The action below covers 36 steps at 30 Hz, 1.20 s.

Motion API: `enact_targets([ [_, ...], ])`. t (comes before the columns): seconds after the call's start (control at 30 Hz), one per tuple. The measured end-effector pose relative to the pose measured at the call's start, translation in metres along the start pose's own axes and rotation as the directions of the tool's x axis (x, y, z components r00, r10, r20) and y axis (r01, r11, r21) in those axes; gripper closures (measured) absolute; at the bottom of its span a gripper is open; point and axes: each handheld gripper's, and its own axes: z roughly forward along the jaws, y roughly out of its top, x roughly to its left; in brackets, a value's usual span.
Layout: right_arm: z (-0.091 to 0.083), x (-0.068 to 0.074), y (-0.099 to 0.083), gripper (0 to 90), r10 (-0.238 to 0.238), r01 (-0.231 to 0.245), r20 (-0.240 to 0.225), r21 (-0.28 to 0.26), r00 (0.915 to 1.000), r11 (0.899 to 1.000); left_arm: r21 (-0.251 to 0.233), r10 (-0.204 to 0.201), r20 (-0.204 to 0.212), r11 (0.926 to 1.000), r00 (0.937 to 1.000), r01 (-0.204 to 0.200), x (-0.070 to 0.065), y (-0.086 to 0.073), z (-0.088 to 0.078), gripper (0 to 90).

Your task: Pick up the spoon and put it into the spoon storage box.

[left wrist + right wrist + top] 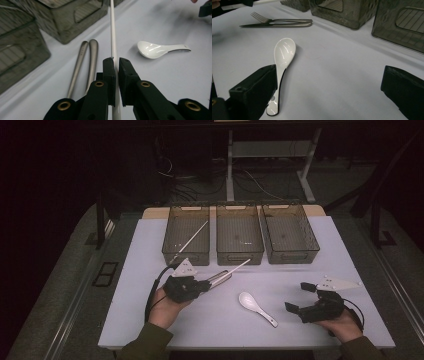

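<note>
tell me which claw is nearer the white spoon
Right. The right claw, open, sits just beside the white spoon; the left claw, gripping a chopstick, is farther off.

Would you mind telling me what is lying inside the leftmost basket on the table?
The leftmost basket holds one white chopstick, lying aslant from its near-left corner toward the far right. The dark near wall hides the floor strip right behind it.

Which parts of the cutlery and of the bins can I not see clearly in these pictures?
- White chopstick: in the left gripper view its far end leaves the top edge; the shut left gripper covers its lower part.
- Fork and knife: in that view the jaws hide their lower ends.
- White spoon: in the right gripper view the open right gripper has one jaw overlapping the handle.
- Bins: in the high view, too dim to read small contents.
</note>
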Motion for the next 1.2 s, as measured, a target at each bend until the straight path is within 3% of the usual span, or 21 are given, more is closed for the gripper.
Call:
enact_targets([
  [0.53, 0.000, -0.002, 0.000, 0.8, 0.011, -0.011, 0.006, -0.002, 0.9999, 1.000, -0.051, -0.036, -0.080, 0.9982, 0.9962, 0.032, 0.034, 0.013, -0.021, 83.9],
  [0.8, 0.000, -0.002, 0.000, 0.8, 0.012, -0.012, 0.008, -0.001, 0.9999, 1.000, -0.052, -0.020, -0.107, 0.9985, 0.9940, 0.015, 0.051, 0.028, -0.030, 83.9],
  [1.2, -0.001, -0.002, -0.001, 0.8, 0.016, -0.016, 0.009, -0.005, 0.9998, 1.000, -0.055, -0.038, -0.154, 0.9981, 0.9873, 0.030, 0.075, 0.054, -0.033, 83.9],
])
